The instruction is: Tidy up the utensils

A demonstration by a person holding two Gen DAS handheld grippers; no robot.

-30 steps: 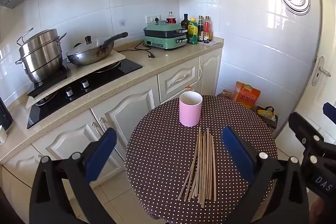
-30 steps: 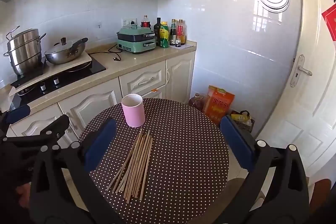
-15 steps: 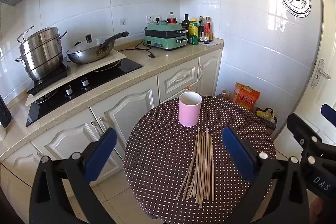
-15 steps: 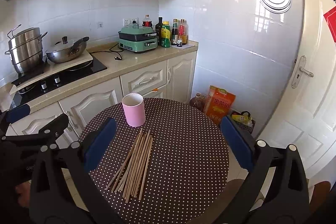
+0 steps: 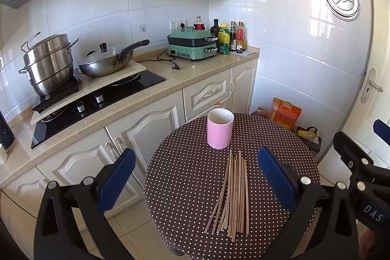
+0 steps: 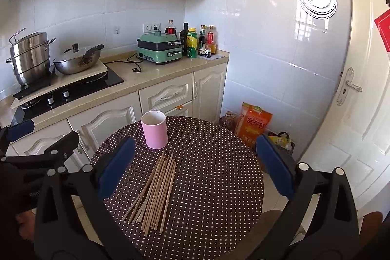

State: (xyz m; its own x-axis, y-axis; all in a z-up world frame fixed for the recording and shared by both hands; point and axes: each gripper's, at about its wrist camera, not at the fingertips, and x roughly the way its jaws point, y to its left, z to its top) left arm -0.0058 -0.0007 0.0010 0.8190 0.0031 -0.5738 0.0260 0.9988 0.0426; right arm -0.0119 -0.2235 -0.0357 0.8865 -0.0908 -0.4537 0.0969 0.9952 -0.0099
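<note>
Since 1 s ago: little change, view crept slightly, chopsticks [image 5: 232, 194] and pink cup [image 5: 220, 128] unmoved. Your left gripper [image 5: 195, 183] and right gripper [image 6: 192, 168] both w/ jaws spread wide, holding nothing, above near tabletop [image 6: 219, 162] edge. Chopsticks lie fanned mid-tabletop, just near of cup at far side. Task not started; pick bundle next.

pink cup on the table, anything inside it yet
The pink cup shows only bare white inner wall near its rim; its bottom is hidden. The chopsticks all lie on the table.
</note>
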